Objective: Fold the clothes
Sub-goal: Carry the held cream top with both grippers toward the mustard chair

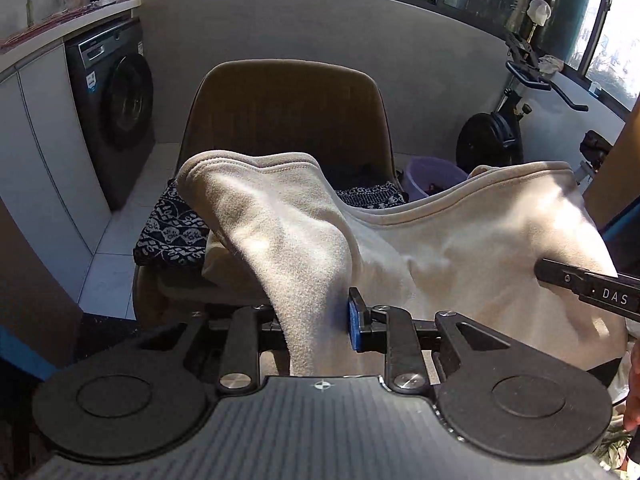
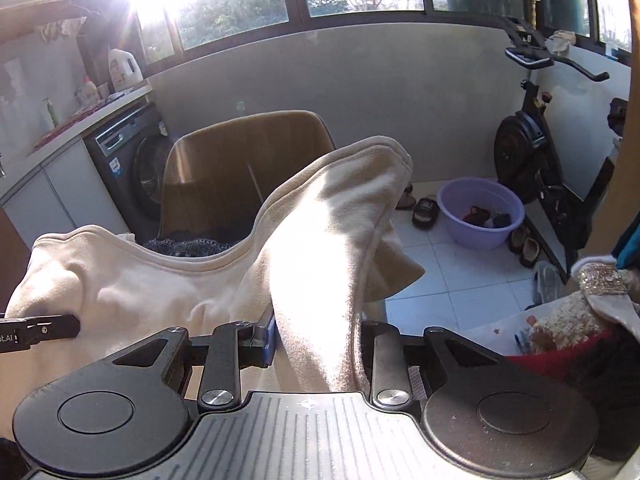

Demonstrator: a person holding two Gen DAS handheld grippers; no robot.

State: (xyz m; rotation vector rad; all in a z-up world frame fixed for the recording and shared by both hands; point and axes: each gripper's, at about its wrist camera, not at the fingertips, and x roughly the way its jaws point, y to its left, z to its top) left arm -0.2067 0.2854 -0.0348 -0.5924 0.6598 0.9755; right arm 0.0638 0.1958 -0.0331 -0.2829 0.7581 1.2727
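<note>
A cream fleece garment (image 1: 460,240) hangs stretched between my two grippers, its curved neckline sagging in the middle. My left gripper (image 1: 316,320) is shut on one shoulder end, which bunches up over the fingers. My right gripper (image 2: 316,332) is shut on the other shoulder end of the same garment (image 2: 328,240). Each gripper's finger tip shows at the edge of the other's view: the right gripper (image 1: 588,288) and the left gripper (image 2: 40,330). The garment is held in the air in front of a brown chair (image 1: 288,104).
A dark patterned cloth (image 1: 176,228) lies on the chair seat. A washing machine (image 1: 116,108) stands left, an exercise bike (image 2: 532,152) right. A purple basin (image 2: 480,212) with clothes and slippers (image 2: 424,208) sit on the tiled floor. A pile of clothes (image 2: 568,332) is at right.
</note>
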